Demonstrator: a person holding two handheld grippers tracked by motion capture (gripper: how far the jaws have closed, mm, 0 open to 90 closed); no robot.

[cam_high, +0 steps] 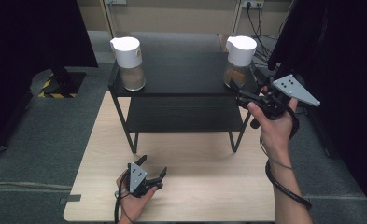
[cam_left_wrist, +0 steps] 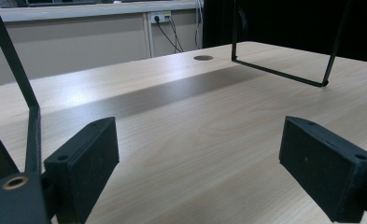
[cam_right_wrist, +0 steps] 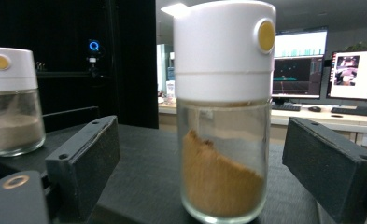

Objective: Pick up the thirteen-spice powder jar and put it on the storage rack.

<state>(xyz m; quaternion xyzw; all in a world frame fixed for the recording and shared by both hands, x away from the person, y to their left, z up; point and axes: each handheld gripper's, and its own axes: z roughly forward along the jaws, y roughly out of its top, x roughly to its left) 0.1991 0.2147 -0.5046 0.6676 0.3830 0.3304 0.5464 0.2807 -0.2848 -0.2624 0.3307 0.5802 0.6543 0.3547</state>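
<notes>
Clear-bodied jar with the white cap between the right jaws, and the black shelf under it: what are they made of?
Clear-bodied jar: likely glass, glossy and see-through, brown powder visible; white cap looks like smooth plastic. Black shelf: matte board, perhaps painted wood, on thin metal legs.

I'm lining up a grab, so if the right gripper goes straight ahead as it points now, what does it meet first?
Most likely the jar with brown powder on the black shelf. It stands centred between the open right gripper jaws, not yet touched. How far ahead it stands is hard to judge.
</notes>
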